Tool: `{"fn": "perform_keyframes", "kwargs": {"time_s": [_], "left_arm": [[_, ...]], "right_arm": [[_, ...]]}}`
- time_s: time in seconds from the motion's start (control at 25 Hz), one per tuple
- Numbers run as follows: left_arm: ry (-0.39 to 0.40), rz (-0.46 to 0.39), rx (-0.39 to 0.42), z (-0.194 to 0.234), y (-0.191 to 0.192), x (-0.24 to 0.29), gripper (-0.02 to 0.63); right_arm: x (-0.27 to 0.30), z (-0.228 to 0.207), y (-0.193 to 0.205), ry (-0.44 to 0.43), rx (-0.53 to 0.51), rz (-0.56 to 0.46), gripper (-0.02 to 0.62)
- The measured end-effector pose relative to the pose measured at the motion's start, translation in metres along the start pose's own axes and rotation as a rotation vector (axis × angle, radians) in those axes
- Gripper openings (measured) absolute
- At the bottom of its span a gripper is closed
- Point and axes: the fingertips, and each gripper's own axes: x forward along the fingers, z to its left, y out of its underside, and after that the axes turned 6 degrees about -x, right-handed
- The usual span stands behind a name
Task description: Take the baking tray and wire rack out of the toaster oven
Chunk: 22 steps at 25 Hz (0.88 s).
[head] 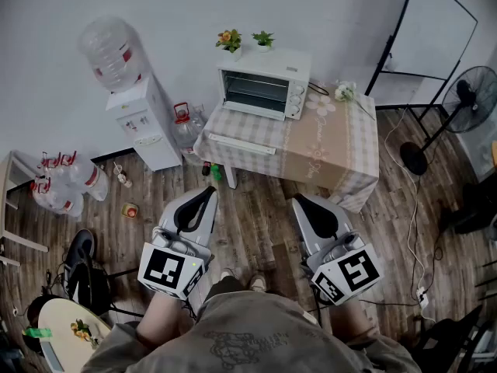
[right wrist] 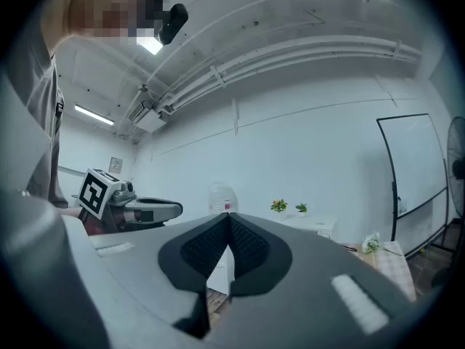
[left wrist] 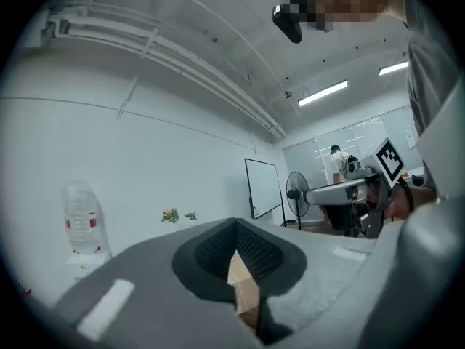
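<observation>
Toaster oven (head: 264, 84) at back of checked-cloth table (head: 334, 150), against wall. Baking tray, wire rack not separable at this range; presumably inside. Door state unclear.

Left gripper (head: 208, 195) and right gripper (head: 299, 200): jaws pressed together, nothing between, both well short of table.

Risks:
- Tugging stuck rack drags oven on cloth.
- Two potted plants (head: 245, 40) on top topple.
- Bottles (head: 186, 127) at left table corner get kicked on approach.

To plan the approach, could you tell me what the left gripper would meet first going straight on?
The left gripper would probably meet the front of the cloth-covered table, below the toaster oven; depth is unclear.
</observation>
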Motion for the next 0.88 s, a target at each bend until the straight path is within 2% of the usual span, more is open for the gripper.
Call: {"fn": "perform_keyframes", "kwargs": {"time_s": [0.28,0.68,0.88], "left_arm": [[-0.006,0.002,-0.005,-0.002,0.003,0.002,0.003],[-0.009,-0.001,-0.013,-0.003,0.006,0.011,0.003],[-0.047,0.000,-0.015,0.002,0.009,0.009,0.003]], "right_arm": [[-0.005,-0.011,0.001,0.025,0.069,-0.030,0.028],[-0.002,-0.018,0.006,0.015,0.077,-0.035,0.028],[-0.003,-0.021,0.015,0.035,0.108,-0.019,0.028]]}}
